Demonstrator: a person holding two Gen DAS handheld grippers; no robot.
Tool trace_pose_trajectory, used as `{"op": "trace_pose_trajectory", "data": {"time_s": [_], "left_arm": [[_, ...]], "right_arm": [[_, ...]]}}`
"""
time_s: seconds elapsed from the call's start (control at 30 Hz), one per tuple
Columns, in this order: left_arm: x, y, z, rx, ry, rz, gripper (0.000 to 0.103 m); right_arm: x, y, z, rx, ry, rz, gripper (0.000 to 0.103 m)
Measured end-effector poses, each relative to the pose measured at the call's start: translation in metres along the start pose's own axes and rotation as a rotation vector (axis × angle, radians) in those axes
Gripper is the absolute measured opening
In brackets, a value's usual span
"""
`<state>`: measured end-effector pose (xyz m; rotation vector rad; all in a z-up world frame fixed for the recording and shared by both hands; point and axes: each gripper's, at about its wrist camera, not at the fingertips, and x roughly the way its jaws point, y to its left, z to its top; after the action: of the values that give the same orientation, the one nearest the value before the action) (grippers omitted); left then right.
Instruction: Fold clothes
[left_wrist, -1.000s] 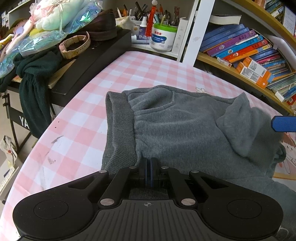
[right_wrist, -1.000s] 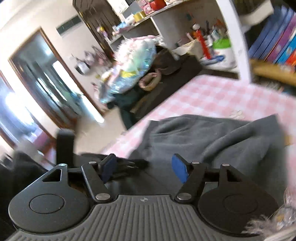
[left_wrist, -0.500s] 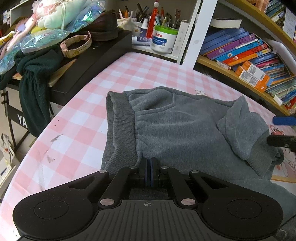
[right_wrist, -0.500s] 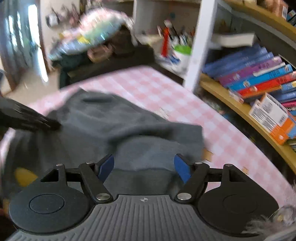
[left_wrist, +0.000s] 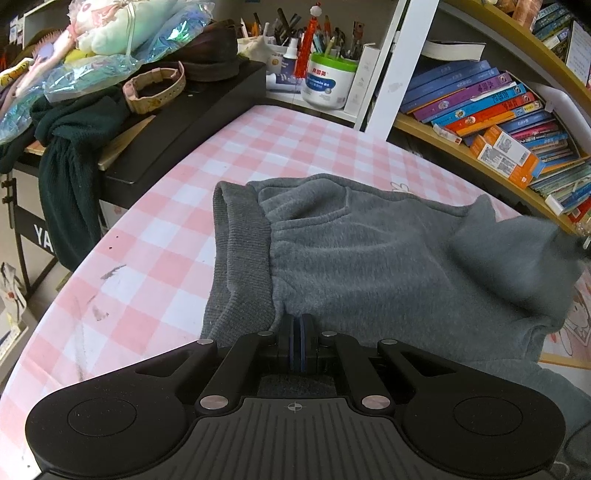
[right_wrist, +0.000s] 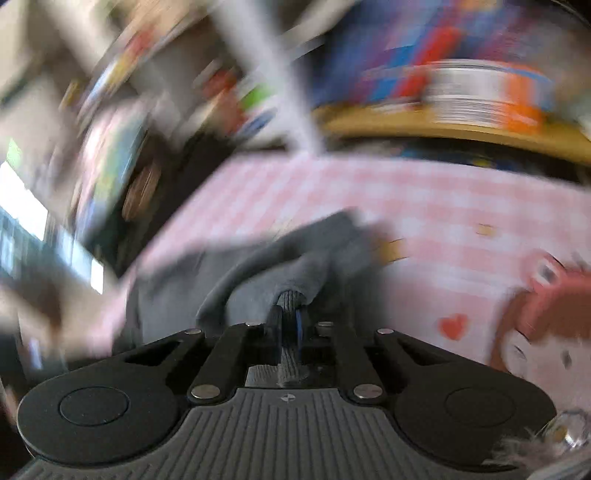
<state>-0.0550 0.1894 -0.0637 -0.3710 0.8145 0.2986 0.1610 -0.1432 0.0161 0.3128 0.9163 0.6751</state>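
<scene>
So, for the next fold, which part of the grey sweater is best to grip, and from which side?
Probably the ribbed hem band of the grey sweater: it is thick, lies flat and faces the bare checked tablecloth, so come in low from that open side. The left gripper is shut on fabric just beside it; the right gripper pinches a ribbed end.

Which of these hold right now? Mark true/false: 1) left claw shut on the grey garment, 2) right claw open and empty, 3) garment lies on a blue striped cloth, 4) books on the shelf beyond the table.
1) The left claw is shut on the grey garment. True.
2) The right claw is open and empty. False: it is shut on a ribbed edge of the garment.
3) The garment lies on a blue striped cloth. False: the tablecloth is pink-and-white checked.
4) Books sit on the shelf beyond the table. True.
</scene>
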Motion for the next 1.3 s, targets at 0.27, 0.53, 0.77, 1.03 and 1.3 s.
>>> {"op": "trace_pose_trajectory", "data": {"time_s": [0.27, 0.53, 0.77, 1.03, 1.3], "left_arm": [[0.001, 0.000, 0.000, 0.009, 0.002, 0.004, 0.005], [0.002, -0.002, 0.002, 0.026, 0.014, 0.012, 0.005], [0.003, -0.003, 0.003, 0.043, 0.023, 0.017, 0.005], [0.002, -0.003, 0.003, 0.039, 0.022, 0.018, 0.005], [0.003, -0.004, 0.003, 0.042, 0.022, 0.024, 0.006]], "right_arm": [[-0.104, -0.144, -0.001, 0.887, -0.415, -0.251, 0.015], [-0.102, -0.167, -0.028, 0.760, -0.270, -0.393, 0.049], [-0.053, -0.153, -0.017, 0.435, -0.159, -0.499, 0.047], [0.001, -0.143, 0.029, 0.194, -0.084, -0.609, 0.017], [0.010, -0.138, 0.040, 0.086, -0.060, -0.699, 0.030]]}}
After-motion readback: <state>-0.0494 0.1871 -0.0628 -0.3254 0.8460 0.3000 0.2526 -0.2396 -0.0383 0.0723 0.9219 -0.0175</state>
